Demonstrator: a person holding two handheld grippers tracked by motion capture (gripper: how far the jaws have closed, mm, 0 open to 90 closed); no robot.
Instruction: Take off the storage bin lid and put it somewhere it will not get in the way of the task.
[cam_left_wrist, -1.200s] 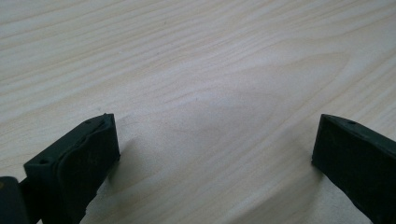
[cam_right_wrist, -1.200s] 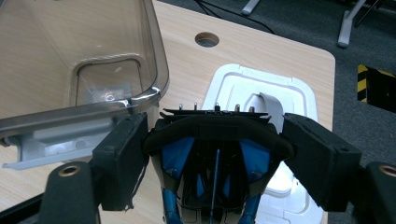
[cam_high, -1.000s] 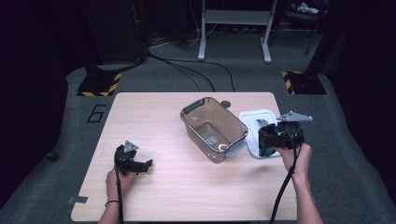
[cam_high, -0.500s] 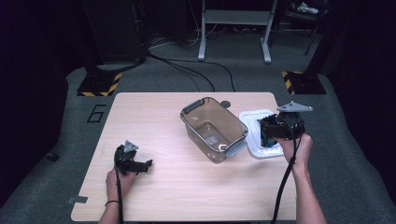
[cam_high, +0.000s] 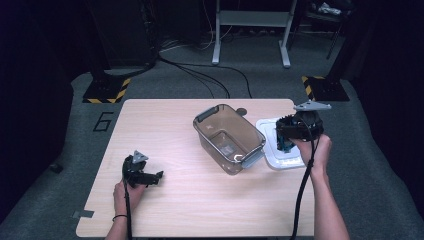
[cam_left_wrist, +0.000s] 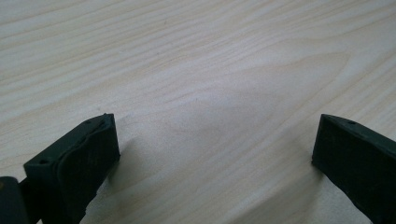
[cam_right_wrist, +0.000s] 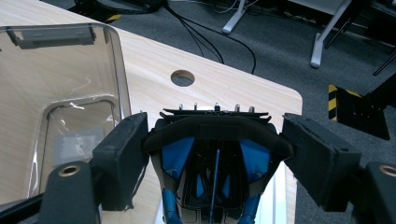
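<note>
A black-and-blue headset (cam_right_wrist: 215, 158), strapped and ribbed, sits clamped between the right gripper (cam_right_wrist: 212, 149)'s padded fingers (cam_right_wrist: 123, 156), above a white lid (cam_high: 280, 159) near the table (cam_high: 200, 200)'s right edge, beside a clear plastic bin (cam_high: 227, 137). The left gripper (cam_left_wrist: 215, 154) rests with fingers spread on bare pale woodgrain.

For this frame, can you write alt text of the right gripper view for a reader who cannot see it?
The right gripper clamps a black and blue device between its two black jaws, above a wooden table. A clear plastic container stands open to the left, with a white lid under the device and grey floor with cables beyond.
</note>
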